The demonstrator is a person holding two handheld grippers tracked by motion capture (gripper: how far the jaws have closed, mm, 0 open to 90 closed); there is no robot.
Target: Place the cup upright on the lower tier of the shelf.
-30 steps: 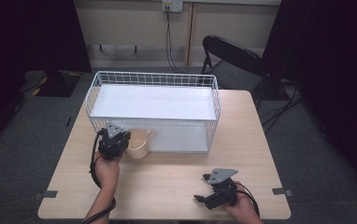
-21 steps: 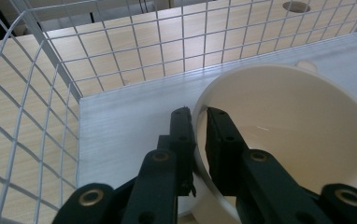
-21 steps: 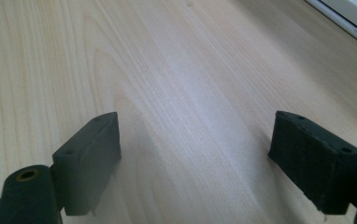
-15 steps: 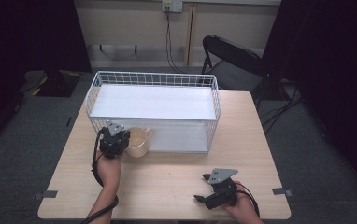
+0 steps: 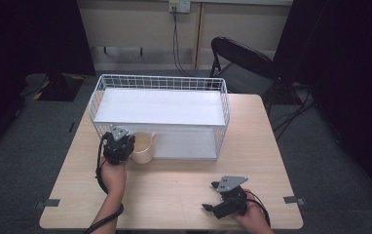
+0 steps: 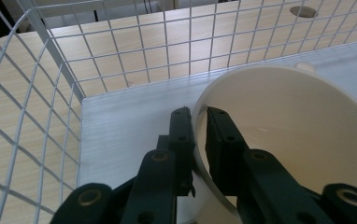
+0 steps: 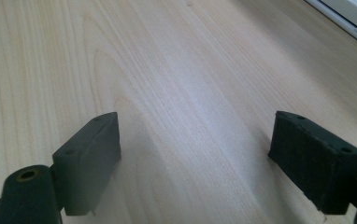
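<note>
1. Rectangular table with a pale wood-grain top (image 5: 174, 195); bears every item below. Grey carpet around it and a black folding chair (image 5: 237, 61) beyond its far right corner.

2. White wire-mesh basket, rectangular, open-topped, with a white sheet floor (image 5: 159, 105); stands on the far half of the table, long side facing the person. In the left gripper view its mesh wall (image 6: 120, 51) rises just behind the cup.

3. Cream plastic cup, round and open-mouthed (image 5: 142, 146); stands upright at the basket's near left corner, against the near wall; whether inside the mesh or just in front of it cannot be told. In the left gripper view its rim and empty interior (image 6: 298, 140) sit at the lower right.

4. Left gripper, black, two-jawed, with a grey three-cornered top plate (image 5: 125, 145); held in the person's left hand (image 5: 112, 173) just left of the cup. Jaws narrow, clamped on the cup's rim: one pad outside the wall, the other inside (image 6: 199, 135).

5. Right gripper, black, same pattern (image 5: 212, 197); held in the right hand at the table's near right edge, well apart from the cup. Jaws wide apart over bare tabletop, nothing between them (image 7: 195, 154).
</note>
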